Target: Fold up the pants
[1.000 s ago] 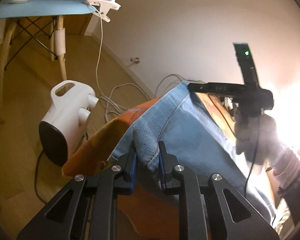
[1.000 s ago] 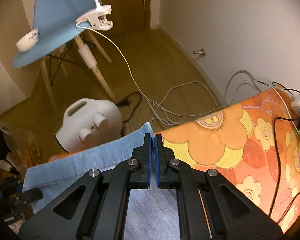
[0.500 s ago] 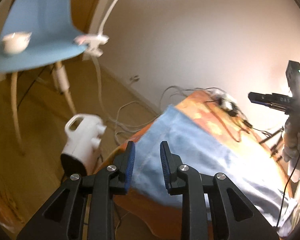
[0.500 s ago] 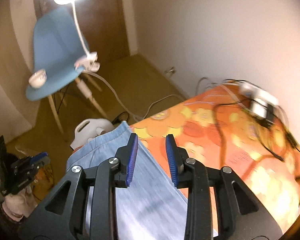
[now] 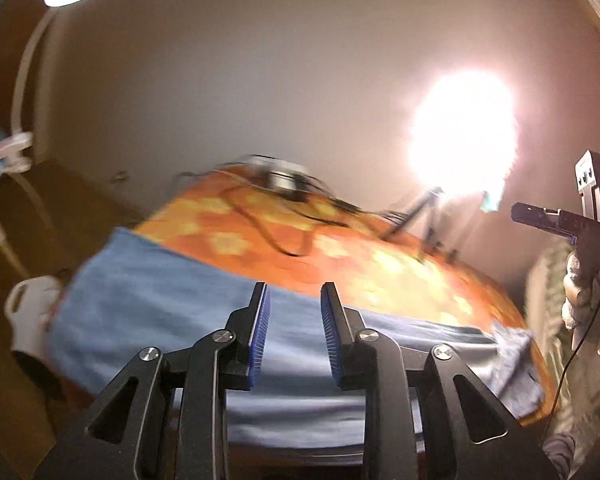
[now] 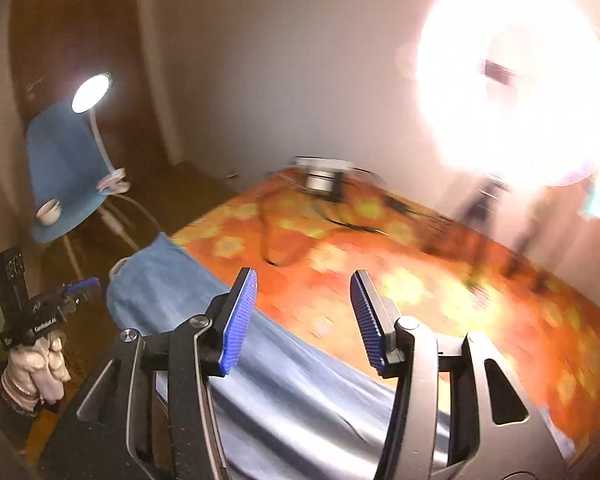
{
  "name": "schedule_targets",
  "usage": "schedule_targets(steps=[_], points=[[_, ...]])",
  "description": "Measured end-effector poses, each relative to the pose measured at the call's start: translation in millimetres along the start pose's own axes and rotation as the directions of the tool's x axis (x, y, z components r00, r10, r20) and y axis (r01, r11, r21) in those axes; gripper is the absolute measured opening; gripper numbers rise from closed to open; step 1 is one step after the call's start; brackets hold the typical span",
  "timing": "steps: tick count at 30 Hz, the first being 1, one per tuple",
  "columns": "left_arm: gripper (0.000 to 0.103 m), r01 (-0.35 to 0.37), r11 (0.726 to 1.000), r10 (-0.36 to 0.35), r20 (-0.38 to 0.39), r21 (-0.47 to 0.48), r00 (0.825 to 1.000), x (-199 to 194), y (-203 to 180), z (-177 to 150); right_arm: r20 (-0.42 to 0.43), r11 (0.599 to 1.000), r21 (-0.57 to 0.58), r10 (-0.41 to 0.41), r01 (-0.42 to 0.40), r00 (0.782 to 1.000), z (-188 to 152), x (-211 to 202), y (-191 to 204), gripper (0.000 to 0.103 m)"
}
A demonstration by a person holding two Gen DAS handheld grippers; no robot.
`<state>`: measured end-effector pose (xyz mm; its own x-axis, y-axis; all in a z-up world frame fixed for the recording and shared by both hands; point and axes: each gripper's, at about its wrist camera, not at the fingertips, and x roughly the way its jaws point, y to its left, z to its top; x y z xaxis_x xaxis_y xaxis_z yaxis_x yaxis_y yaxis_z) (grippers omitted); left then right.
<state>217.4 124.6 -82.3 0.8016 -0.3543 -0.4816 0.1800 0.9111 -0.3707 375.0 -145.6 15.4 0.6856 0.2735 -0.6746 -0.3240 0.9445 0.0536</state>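
Observation:
The light blue denim pants [image 5: 172, 312] lie folded lengthwise along the near edge of the table with the orange flowered cloth [image 5: 340, 248]. They also show in the right wrist view [image 6: 172, 288]. My left gripper [image 5: 294, 336] is open and empty, raised above the pants. My right gripper [image 6: 304, 320] is open wide and empty, also above the pants. The right gripper shows at the right edge of the left wrist view [image 5: 540, 216]; the left one shows at the left of the right wrist view [image 6: 60, 300].
A power strip [image 6: 320, 176] with black cables [image 6: 284, 224] lies at the table's far end. A bright ring light [image 6: 512, 92] on a tripod stands at the right. A blue chair [image 6: 64, 168] with a clip lamp [image 6: 90, 92] and a white heater [image 5: 28, 316] stand on the floor at left.
Both grippers have let go of the pants' end, opened, and risen back from the table. The pants now lie flat on the cloth.

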Motion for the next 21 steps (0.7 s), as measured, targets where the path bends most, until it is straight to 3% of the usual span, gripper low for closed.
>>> schedule_targets(steps=[4,8,10,13,18,21], points=[[0.032,0.1,0.995,-0.099,-0.049,0.028,0.994,22,-43,-3,0.005,0.99,0.095,-0.101,0.1,0.995,-42,-59,-60,0.051],[0.032,0.197,0.978,-0.189,-0.12,0.061,0.975,49,-91,-10,-0.009,0.964,0.201,-0.179,0.177,0.984,-89,-103,-111,0.052],[0.041,0.241,0.968,-0.227,-0.155,0.078,0.962,64,-114,-13,-0.018,0.943,0.255,-0.215,0.212,0.976,-113,-123,-135,0.052],[0.045,0.315,0.944,-0.289,-0.214,0.096,0.933,81,-154,-21,-0.034,0.908,0.317,-0.277,0.273,0.96,-147,-148,-164,0.053],[0.047,0.428,0.897,-0.375,-0.326,0.107,0.868,113,-222,-36,-0.061,0.82,0.463,-0.349,0.336,0.935,-206,-182,-215,0.056],[0.049,0.484,0.872,-0.423,-0.397,0.065,0.815,140,-260,-48,-0.084,0.756,0.546,-0.38,0.361,0.921,-237,-193,-243,0.057]])
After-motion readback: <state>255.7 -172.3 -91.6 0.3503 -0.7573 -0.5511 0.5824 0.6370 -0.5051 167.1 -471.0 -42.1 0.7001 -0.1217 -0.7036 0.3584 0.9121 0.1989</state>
